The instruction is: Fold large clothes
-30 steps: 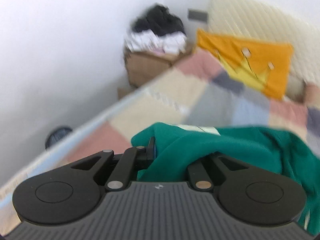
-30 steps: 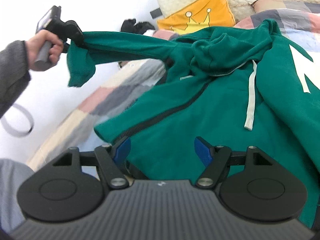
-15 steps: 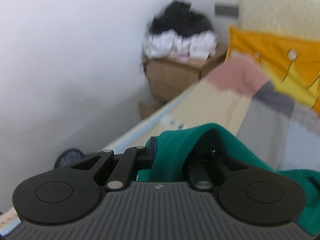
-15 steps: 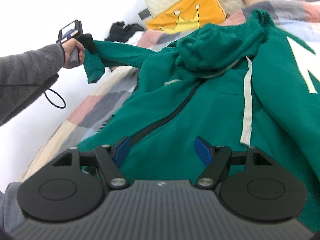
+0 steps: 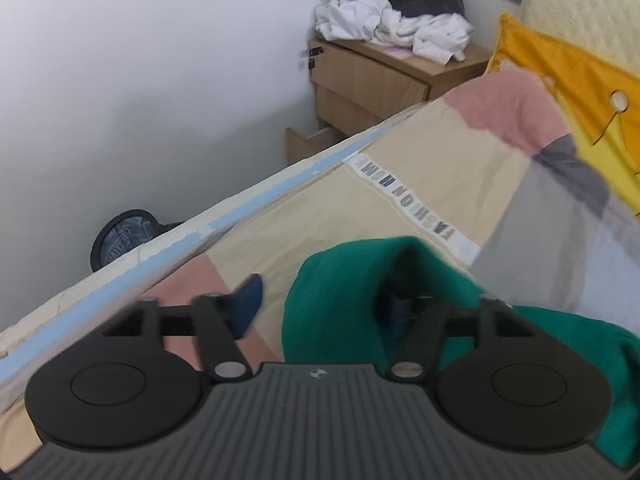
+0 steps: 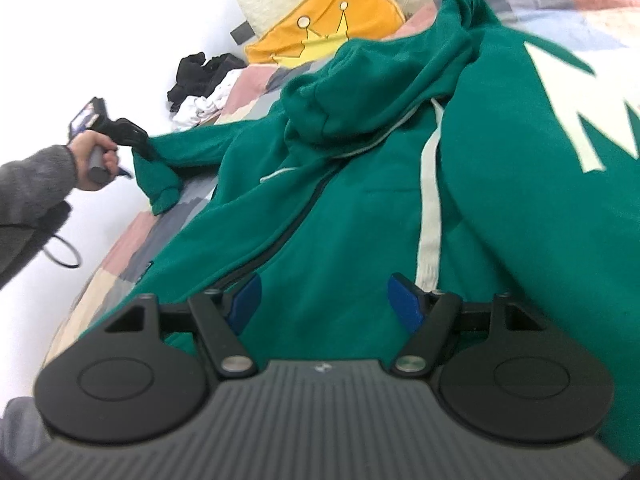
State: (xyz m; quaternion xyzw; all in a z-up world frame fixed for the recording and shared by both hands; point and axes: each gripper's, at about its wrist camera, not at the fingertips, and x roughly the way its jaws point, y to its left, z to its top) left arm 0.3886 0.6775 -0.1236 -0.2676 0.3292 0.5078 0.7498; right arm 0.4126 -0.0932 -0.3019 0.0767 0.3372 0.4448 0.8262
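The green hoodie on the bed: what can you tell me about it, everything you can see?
The green hoodie is a thick, soft-looking zip-up lying front up on the patchwork bedspread. It has a dark zipper, a rumpled hood, white drawstrings and a large white print on one side. One sleeve stretches toward the bed's edge, its cuff drooping at the left gripper, whose jaws are opening around it. The right gripper hovers open over the lower front.

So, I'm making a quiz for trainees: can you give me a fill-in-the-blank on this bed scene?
1. The hoodie spread on the bed is ____ in colour.
2. The cushion with the crown design is ____.
3. The crumpled clothes sit on a wooden ____.
4. The sleeve lies between the opening jaws of the ____ claw.

Missing: green; orange; nightstand; left
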